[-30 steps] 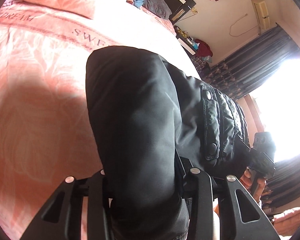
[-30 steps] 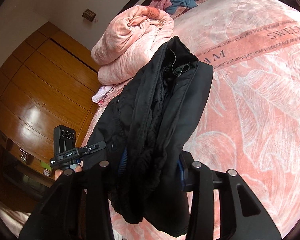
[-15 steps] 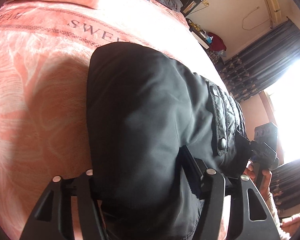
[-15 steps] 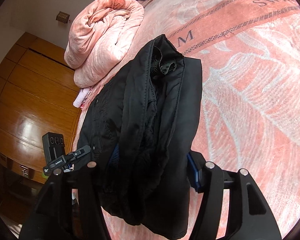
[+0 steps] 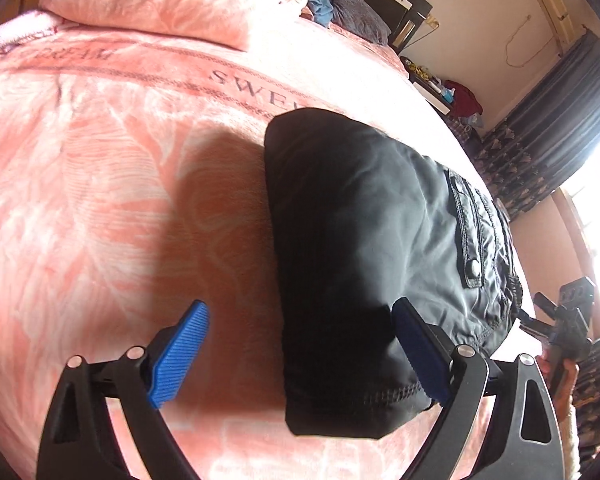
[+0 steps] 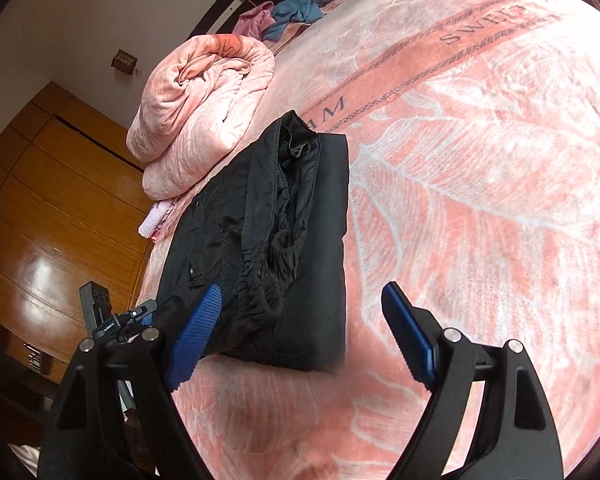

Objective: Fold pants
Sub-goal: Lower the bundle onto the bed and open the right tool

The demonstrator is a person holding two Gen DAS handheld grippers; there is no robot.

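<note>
Both grippers have let go since the earlier frames, where each one was clenched on the dark cloth and held it up. Now the left gripper [image 5: 300,344] stands released at the bottom of its frame, with its blue ribbed pads [image 5: 178,354] wide apart; the right-hand pad touches the near end of the cloth. The right gripper [image 6: 302,320] is released as well, at the bottom of its frame, and its left pad lies against the near edge of the bundle.

Just beyond the fingers, the folded black pants of shiny fabric [image 6: 276,248] lie flat on the pink blanket with white leaf pattern [image 6: 480,200], in the centre of both frames. Its waistband side shows a pocket flap with a snap button [image 5: 475,268].

Farther away, in the upper left of the right wrist view, a rolled pink quilt [image 6: 204,108] lies beside the pants. Behind it stands a brown wooden wardrobe [image 6: 40,208].
</note>
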